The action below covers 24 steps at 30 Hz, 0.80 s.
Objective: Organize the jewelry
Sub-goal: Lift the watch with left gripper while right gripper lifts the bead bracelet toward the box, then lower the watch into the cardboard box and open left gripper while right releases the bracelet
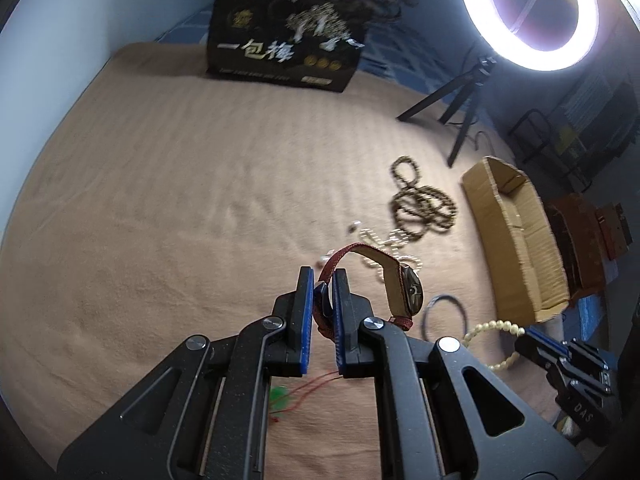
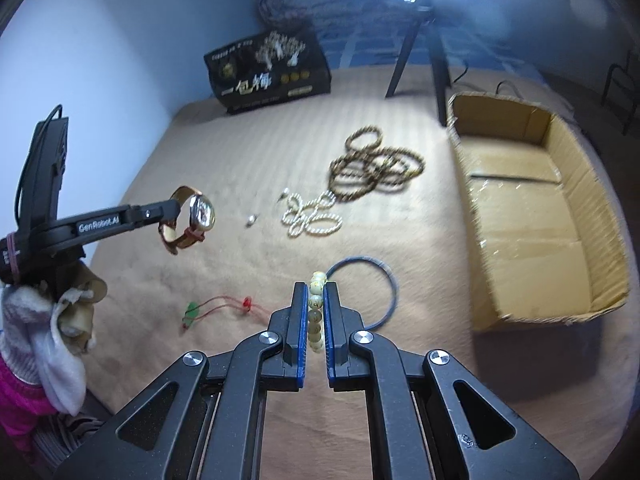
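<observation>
The whole cardboard box (image 2: pixel 536 208) is shown only by the right view; the ring light (image 1: pixel 528 12) only by the left. A watch (image 1: pixel 394 280) is held above the blanket (image 1: pixel 160 200), its strap clamped by the left gripper (image 1: pixel 322 280). A pale bead bracelet (image 2: pixel 315 308) is pinched in the right gripper (image 2: pixel 316 300).
</observation>
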Each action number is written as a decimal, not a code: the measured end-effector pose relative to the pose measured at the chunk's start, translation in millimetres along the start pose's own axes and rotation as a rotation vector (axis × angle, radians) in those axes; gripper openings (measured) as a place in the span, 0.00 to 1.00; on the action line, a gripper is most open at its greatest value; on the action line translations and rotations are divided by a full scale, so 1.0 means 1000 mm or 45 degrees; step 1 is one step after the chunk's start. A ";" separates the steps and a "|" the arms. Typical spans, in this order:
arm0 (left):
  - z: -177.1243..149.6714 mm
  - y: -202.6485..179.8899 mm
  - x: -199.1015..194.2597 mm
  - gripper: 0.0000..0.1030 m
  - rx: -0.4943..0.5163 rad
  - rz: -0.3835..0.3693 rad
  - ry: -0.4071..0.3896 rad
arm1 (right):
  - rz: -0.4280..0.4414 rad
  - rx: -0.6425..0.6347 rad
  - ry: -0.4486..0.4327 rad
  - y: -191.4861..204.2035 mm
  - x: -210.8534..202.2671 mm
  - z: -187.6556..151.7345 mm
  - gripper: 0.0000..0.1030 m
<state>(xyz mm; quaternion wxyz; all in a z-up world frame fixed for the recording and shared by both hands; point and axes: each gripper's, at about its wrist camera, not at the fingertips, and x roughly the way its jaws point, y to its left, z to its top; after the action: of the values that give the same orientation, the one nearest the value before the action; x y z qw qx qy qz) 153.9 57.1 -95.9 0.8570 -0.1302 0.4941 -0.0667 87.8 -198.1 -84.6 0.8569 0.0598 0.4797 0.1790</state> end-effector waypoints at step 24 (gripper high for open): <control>-0.007 -0.151 0.010 0.07 0.222 -0.227 -0.006 | -0.247 0.134 -0.247 -0.111 -0.068 0.039 0.06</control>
<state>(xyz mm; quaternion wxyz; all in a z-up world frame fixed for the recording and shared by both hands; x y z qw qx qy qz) 155.5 -90.5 -64.0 0.8569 -0.0987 0.4708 -0.1851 115.9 -323.5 -40.3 0.9083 0.0750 0.4068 0.0631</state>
